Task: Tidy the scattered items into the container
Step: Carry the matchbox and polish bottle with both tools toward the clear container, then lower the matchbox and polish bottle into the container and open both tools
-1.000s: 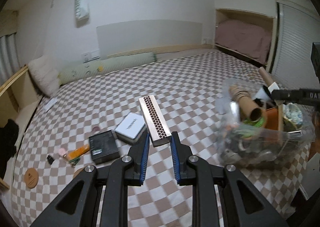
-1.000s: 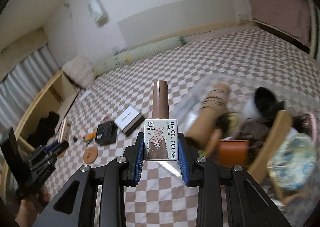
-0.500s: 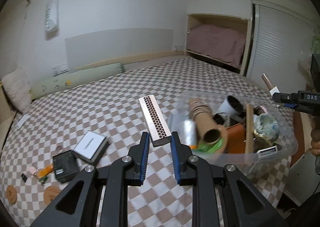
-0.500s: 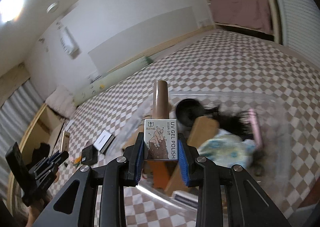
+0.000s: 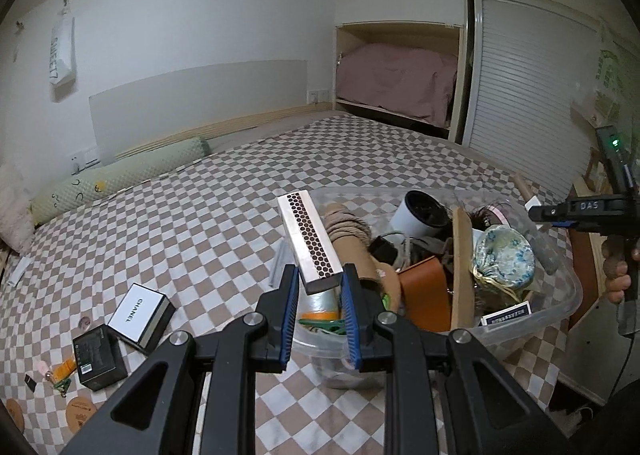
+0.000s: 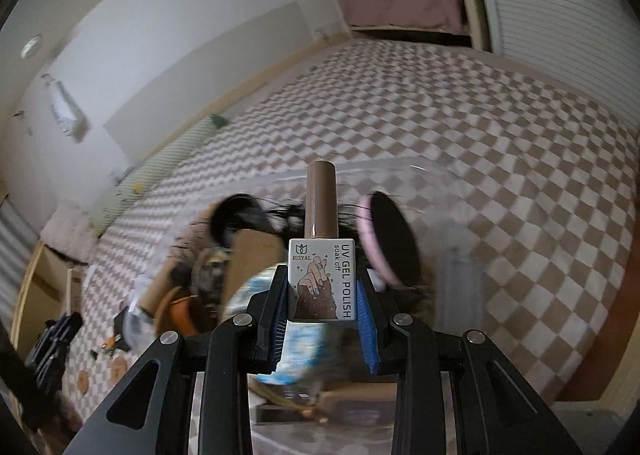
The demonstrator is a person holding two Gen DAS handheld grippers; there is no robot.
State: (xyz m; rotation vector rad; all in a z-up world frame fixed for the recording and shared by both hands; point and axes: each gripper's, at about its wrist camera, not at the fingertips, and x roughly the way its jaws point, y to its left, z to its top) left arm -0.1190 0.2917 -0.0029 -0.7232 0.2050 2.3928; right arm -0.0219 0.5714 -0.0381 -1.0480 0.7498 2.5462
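Blue-padded right claw (image 6: 322,305) clamping polish bottle (image 6: 321,255)

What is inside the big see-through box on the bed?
The clear box is piled full: a white cup, cardboard tube, orange case, blue flowery pouch and a wooden board. Anything underneath that pile is covered.

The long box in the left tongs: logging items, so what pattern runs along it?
A dark honeycomb strip on the pale long box, clearest in the left wrist view.
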